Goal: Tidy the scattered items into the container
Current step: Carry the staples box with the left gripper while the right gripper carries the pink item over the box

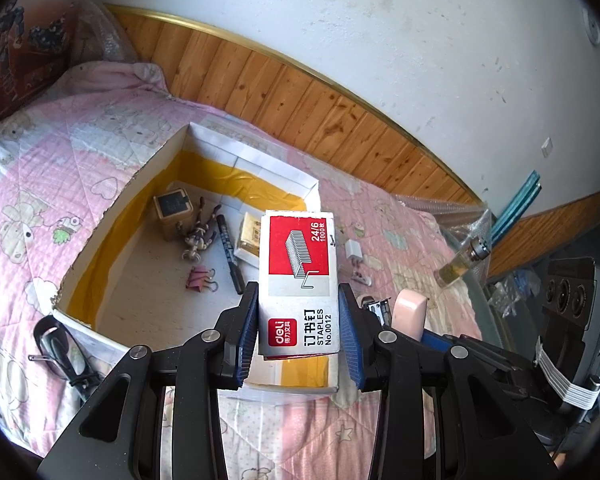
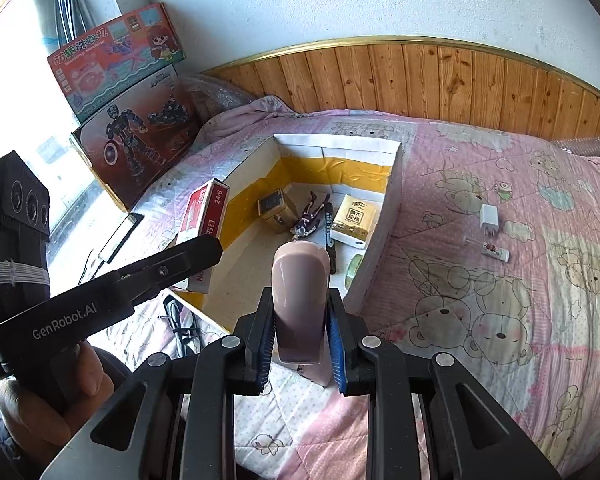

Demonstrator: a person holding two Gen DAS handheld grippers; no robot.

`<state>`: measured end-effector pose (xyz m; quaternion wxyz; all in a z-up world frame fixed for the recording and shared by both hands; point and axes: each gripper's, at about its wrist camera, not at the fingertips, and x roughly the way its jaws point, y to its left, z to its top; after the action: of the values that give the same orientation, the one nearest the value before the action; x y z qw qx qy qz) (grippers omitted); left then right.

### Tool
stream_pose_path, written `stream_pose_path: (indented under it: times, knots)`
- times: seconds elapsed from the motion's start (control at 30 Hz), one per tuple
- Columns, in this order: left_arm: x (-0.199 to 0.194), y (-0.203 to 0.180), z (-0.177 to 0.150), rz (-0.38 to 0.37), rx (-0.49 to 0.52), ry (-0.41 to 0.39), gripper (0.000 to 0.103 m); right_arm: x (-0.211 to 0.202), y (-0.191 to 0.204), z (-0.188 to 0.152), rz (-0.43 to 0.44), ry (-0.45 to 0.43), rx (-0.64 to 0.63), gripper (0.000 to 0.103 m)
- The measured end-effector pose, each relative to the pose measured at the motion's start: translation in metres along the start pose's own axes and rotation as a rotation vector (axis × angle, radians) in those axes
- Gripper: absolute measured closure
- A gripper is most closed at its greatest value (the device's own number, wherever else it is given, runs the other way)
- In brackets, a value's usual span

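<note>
My left gripper [image 1: 299, 300] is shut on a red and white staples box [image 1: 298, 280], held above the near right part of the open cardboard container [image 1: 148, 172]. From the right wrist view the staples box [image 2: 202, 216] hangs by the left wall of the container [image 2: 388, 216]. My right gripper [image 2: 300, 300] is shut on a pink oblong case [image 2: 298, 280], over the container's near edge. In the left wrist view that pink case [image 1: 410, 308] shows just right of the staples box. Inside lie a gold tin [image 1: 174, 214], a small figurine [image 1: 200, 236], a black marker [image 1: 230, 252], a tissue pack [image 2: 352, 220] and a pink binder clip [image 1: 198, 278].
On the pink quilt right of the container lie a white charger plug [image 2: 489, 218] and a small tube [image 2: 488, 250]. A glass bottle [image 1: 460, 266] stands further right. Black glasses [image 1: 60, 344] lie by the container's near left corner. Toy boxes [image 2: 136, 152] lean at the back left.
</note>
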<state>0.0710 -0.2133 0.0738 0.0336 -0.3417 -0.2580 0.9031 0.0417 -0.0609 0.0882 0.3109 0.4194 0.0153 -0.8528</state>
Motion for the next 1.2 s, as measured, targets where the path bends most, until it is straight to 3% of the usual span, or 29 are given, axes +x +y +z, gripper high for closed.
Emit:
stream_pose_path:
  times: [0.53,1.2]
  knots:
    - [0.014,0.03,0.019,0.095,0.015,0.032,0.064,0.039,0.019,0.013,0.028,0.043,-0.047,0.078]
    - [0.059,0.066,0.035,0.215,0.05,0.166,0.064,0.1,0.031,0.024,0.09,0.178,-0.059,0.078]
